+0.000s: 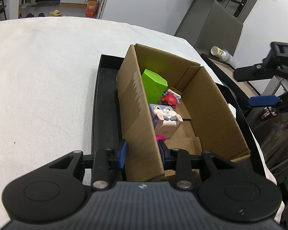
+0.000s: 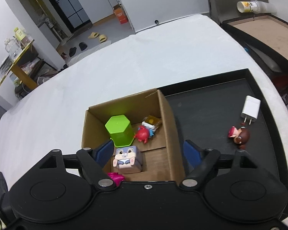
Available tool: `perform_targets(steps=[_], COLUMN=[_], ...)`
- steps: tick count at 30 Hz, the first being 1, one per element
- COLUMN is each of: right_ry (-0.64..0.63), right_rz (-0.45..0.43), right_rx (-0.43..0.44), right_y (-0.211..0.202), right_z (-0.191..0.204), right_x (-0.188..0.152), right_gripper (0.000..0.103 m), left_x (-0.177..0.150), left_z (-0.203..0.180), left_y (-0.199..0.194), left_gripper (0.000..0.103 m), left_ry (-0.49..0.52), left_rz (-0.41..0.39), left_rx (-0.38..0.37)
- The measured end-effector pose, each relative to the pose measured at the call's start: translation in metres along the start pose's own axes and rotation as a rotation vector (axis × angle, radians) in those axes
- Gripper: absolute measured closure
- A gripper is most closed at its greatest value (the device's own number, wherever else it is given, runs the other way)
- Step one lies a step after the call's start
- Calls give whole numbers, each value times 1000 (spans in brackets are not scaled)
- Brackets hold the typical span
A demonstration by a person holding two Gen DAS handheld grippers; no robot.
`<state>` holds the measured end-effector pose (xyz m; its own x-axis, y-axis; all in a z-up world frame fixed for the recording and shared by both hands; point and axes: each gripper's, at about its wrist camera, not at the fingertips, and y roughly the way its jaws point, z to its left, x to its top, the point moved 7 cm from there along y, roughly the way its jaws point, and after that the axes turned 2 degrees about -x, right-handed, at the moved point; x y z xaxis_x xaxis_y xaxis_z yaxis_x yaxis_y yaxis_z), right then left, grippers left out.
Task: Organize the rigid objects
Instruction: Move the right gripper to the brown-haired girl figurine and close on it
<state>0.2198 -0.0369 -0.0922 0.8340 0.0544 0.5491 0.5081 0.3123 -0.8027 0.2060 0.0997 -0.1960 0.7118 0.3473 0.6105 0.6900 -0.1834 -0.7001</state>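
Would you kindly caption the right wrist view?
Open right gripper above cardboard box of toys; charger lies on black tray.

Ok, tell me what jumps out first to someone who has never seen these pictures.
The bright green hexagonal container stands out first, upright inside the cardboard box, with a red crab-like toy beside it and a rabbit-faced cube nearer the camera. The box sits on a black tray, where a white charger and a small brown figurine lie outside it. The left gripper pinches the box's near wall, while the right gripper hangs open above the box.
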Motion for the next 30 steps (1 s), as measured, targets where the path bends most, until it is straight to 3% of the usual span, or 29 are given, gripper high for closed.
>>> perform_targets(steps=[4, 7, 12, 16, 30], right_ry=[17, 19, 67, 95, 195], right_rz=[-12, -31, -34, -53, -74], right_rx=[-15, -44, -86, -126, -221], right_y=[-8, -11, -8, -4, 11], right_z=[-11, -22, -44, -62, -116], right_x=[2, 4, 1, -1, -9], right_gripper=[23, 12, 9, 0, 0], left_x=[0, 0, -1, -1, 0], left_z=[0, 0, 0, 0, 0], left_y=[0, 0, 0, 1, 2], left_gripper=[71, 71, 71, 71, 71], left_ry=[-2, -3, -3, -4, -7], left_rz=[1, 2, 2, 4, 7], left_rx=[-2, -2, 1, 3, 8])
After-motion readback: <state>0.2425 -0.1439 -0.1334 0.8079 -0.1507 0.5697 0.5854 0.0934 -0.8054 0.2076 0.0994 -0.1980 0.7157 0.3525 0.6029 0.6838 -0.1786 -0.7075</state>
